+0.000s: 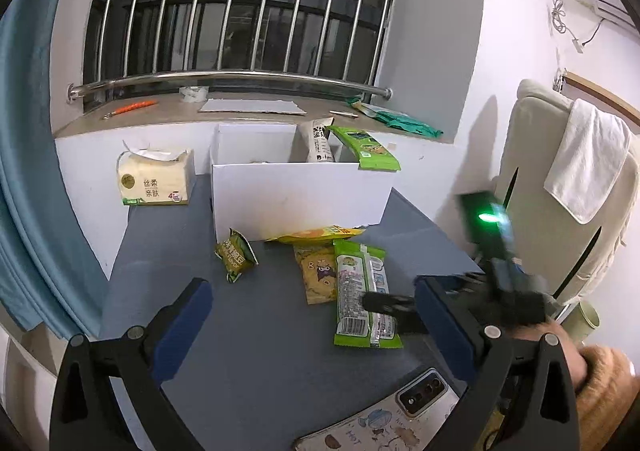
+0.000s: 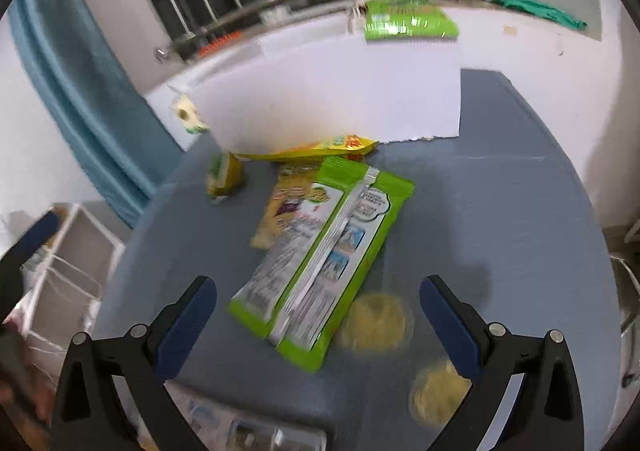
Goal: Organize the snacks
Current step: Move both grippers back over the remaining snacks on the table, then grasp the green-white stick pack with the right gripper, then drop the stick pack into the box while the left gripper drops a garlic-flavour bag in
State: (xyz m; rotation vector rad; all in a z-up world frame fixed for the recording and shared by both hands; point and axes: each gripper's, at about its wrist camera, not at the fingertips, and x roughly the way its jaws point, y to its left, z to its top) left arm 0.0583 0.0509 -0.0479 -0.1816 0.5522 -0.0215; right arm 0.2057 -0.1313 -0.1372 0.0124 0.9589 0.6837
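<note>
A long green snack packet (image 2: pixel 320 251) lies printed back up on the blue-grey table (image 2: pixel 500 211), between the fingers of my open right gripper (image 2: pixel 318 315), which holds nothing. In the left wrist view that gripper (image 1: pixel 390 305) reaches in from the right over the same packet (image 1: pixel 362 291). My left gripper (image 1: pixel 314 315) is open and empty, nearer the table's front. Behind lie a beige cartoon packet (image 1: pixel 314 279), a yellow packet (image 1: pixel 316 235) and a small green-yellow packet (image 1: pixel 236 257). The white box (image 1: pixel 300 195) holds a green packet (image 1: pixel 368 149) and a white packet (image 1: pixel 320 141).
A tissue pack (image 1: pixel 154 179) stands left of the box. A phone (image 1: pixel 400 411) lies at the front edge. Two round yellow snacks in clear wrap (image 2: pixel 374 321) (image 2: pixel 438 397) lie by my right finger. There is a chair with a towel (image 1: pixel 580 171) to the right and a white rack (image 2: pixel 68 271) to the left.
</note>
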